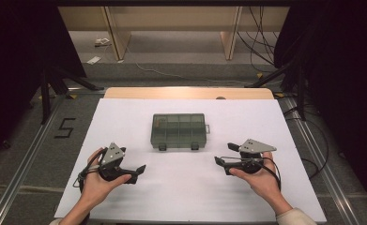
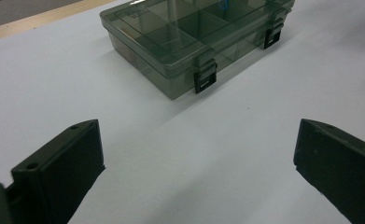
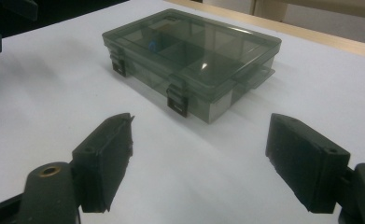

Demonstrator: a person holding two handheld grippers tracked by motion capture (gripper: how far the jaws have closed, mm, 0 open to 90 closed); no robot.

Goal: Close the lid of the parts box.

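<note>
A smoky transparent compartment box (image 1: pixel 178 131) lies shut in the middle of the white table sheet (image 1: pixel 190 187), with two black latches on its near side. The box (image 2: pixel 189 37) sits ahead of my left gripper (image 2: pixel 196 163), whose jaws stand wide apart with nothing between them. In the right gripper view the box (image 3: pixel 194 56) lies ahead of my right gripper (image 3: pixel 199 158), also open and holding nothing. From above, the left gripper (image 1: pixel 139 172) rests near the front left of the box and the right gripper (image 1: pixel 223 154) near its front right. Something small and blue shows dimly inside the box.
The white sheet covers a wooden table whose far edge (image 1: pixel 188 92) shows behind the box. Dark stands (image 1: pixel 54 79) and cables (image 1: pixel 261 42) flank the table on the floor. A "5" mark (image 1: pixel 64 127) lies on the floor at left.
</note>
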